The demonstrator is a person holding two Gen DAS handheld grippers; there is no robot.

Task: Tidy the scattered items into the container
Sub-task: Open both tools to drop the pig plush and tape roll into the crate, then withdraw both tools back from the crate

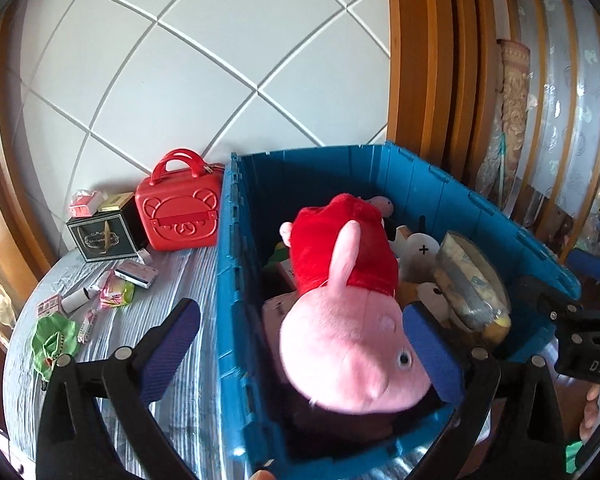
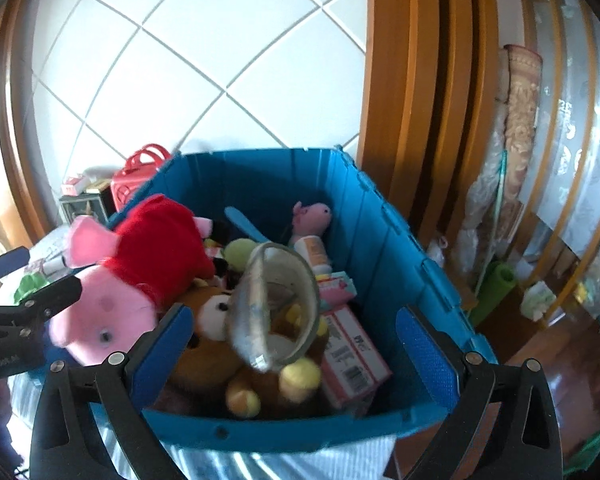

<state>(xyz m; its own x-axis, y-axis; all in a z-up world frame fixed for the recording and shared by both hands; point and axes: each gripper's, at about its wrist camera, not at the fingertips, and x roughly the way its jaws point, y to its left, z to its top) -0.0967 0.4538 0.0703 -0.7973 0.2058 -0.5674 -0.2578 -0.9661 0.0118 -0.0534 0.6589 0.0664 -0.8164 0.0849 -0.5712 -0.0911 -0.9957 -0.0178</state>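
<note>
In the bin: the blue plastic crate (image 2: 384, 232) on the bench (image 1: 188, 280) already holds a pink pig plush in a red dress (image 1: 352, 312), a brown bear plush (image 2: 216, 344), a clear zip pouch (image 2: 276, 304), a small pink pig toy (image 2: 314, 216) and a pink barcode box (image 2: 352, 356).
Pig plush: it lies on top of the pile, head toward the near wall, touching neither pair of fingers as far as the views show; it looks freshly dropped or still settling, slightly blurred.
Left gripper (image 1: 300, 344): fingers spread wide and empty, straddling the crate's left wall and the pig's head.
Right gripper (image 2: 296, 352): fingers also apart, holding nothing, hovering over the near rim of the crate.
Still out: on the bench left of the crate sit a red bear-face case (image 1: 178, 212), a black gift box (image 1: 102, 234), a green cloth (image 1: 54, 340) and small packets (image 1: 116, 292).
Doing it well: judged from here, the left side should turn to the small litter first, pinching flat packets at an edge.
Risk: the pile is high; press the plush down so later items do not roll out.
</note>
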